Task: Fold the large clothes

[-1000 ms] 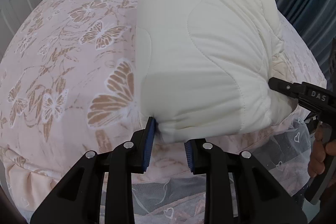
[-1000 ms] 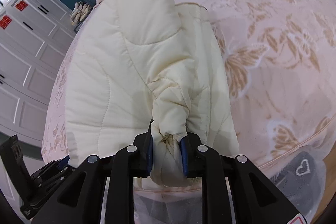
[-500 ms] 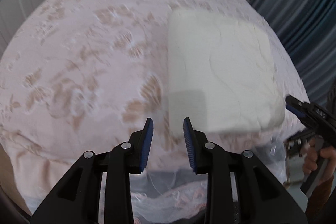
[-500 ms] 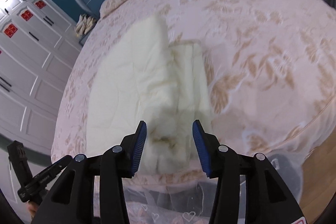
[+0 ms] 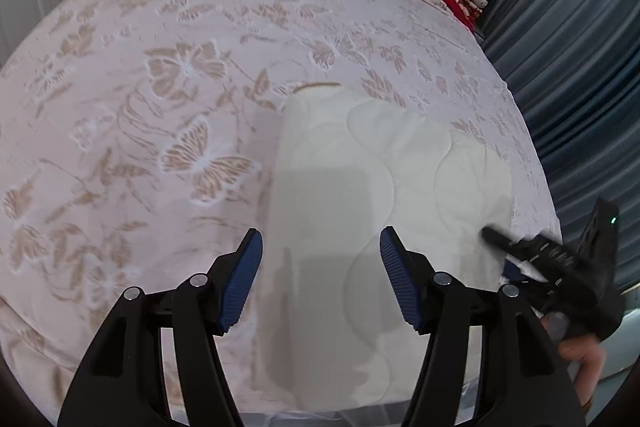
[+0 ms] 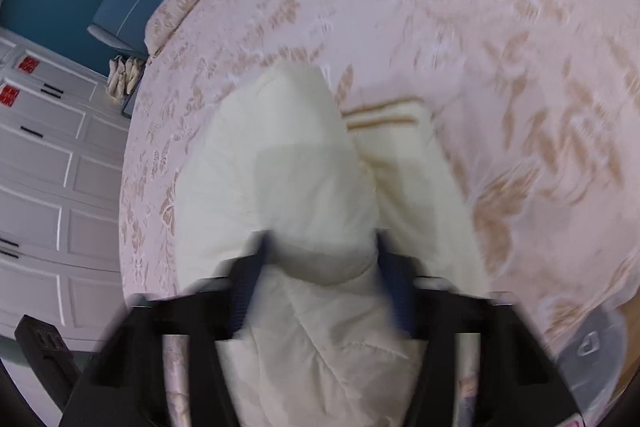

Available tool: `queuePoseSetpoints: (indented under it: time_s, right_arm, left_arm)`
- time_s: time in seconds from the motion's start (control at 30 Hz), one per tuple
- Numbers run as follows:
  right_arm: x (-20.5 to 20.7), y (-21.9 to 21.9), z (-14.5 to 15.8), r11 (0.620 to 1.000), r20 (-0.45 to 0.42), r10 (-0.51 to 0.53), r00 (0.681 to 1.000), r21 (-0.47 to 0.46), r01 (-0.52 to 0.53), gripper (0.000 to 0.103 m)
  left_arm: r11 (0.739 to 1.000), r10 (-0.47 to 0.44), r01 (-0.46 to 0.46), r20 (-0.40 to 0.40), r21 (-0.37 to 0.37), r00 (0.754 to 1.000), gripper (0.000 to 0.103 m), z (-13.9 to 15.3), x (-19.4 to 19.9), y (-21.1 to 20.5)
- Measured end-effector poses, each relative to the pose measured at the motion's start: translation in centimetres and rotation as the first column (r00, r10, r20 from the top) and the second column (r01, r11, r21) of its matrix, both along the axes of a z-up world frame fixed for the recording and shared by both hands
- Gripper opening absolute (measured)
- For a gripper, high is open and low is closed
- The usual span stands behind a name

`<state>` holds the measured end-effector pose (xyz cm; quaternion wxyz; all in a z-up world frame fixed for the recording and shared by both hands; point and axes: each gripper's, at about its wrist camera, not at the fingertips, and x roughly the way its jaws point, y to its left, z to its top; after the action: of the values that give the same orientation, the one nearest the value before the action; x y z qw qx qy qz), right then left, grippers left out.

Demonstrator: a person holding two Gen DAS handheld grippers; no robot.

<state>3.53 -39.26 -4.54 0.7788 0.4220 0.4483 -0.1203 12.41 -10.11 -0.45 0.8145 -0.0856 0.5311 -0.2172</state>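
Two fingers of the left gripper [image 5: 322,279] stand spread at the bottom of the left wrist view. They have just been opening and grip nothing. The quilted cream garment [image 5: 360,195] lies behind them, right of centre on the bed [image 5: 160,99]. It is folded into a tidy block near the bed's lower edge, probably to keep it within reach. At the right edge the right gripper [image 5: 490,235], held by a hand [image 5: 580,351], pokes at the block's right side.

In the blurred right wrist view, the garment [image 6: 280,187] fills the lower centre. A puffy fold sits between the fingers [image 6: 246,287], which have just been closing. I cannot tell whether they pinch it. My guess is that this side needs tucking or smoothing.
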Motion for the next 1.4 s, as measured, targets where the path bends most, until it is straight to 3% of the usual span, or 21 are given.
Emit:
queuePoseSetpoints:
  time_s: [0.07,0.17,0.27,0.37,0.57,0.7,0.87,1.07,1.27,1.4]
  right_arm:
    - [-0.3,-0.1,1.3,1.0,0.076,0.0,0.997,-0.009,0.001,0.009]
    - [-1.2,0.0,4.4,0.989,0.152,0.02,0.988,-0.147,0.003,0.007]
    - [-0.9,-0.4,3.9,0.971,0.099,0.026,0.995,-0.239,-0.001,0.007]
    - [-0.2,-1.1,0.7,0.968,0.013,0.013,1.0,-0.249,-0.009,0.007]
    - [-0.2,-2.0,-2.7,0.961,-0.032,0.016,0.999,-0.276,-0.024,0.007]
    - [0.0,-2.3,-4.3,0.961,-0.046,0.015,0.999,-0.274,-0.027,0.009]
    - [-0.1,-3.0,-6.5,0.97,-0.04,0.007,0.999,-0.244,-0.016,0.011]
    - [0.0,-2.9,-7.5,0.969,-0.02,0.033,0.999,-0.243,-0.037,0.012]
    - [0.1,-2.7,-7.5,0.964,-0.012,0.061,0.998,-0.257,-0.062,0.014]
    - [-2.3,-3.6,-4.8,0.978,0.055,0.019,0.998,-0.21,-0.007,0.022]
  left_arm:
    - [1.0,0.0,0.0,0.005,-0.003,1.0,0.059,0.0,0.0,-0.8]
    - [1.0,-0.016,0.016,0.031,0.017,0.999,0.059,0.4,0.0,-2.0]
    - [0.998,-0.033,0.031,0.036,0.046,0.999,0.059,0.0,0.2,-3.2]
    - [0.996,-0.043,0.042,0.019,0.077,0.999,0.059,-1.0,0.6,-4.5]
    - [0.99,-0.052,0.051,0.004,0.131,0.999,0.059,-3.2,0.6,-6.1]
    - [0.987,-0.044,0.039,0.026,0.156,0.999,0.071,-4.0,0.6,-6.6]
    - [0.983,-0.054,0.045,0.043,0.178,0.998,0.078,-5.4,0.4,-7.1]
    - [0.984,-0.029,0.022,0.037,0.174,0.999,0.088,-7.7,0.4,-6.7]
    - [0.993,0.006,-0.006,0.004,0.119,1.0,0.095,-9.2,0.5,-5.5]
    - [0.999,0.004,-0.002,-0.038,0.046,0.999,0.093,-8.2,0.5,-3.8]
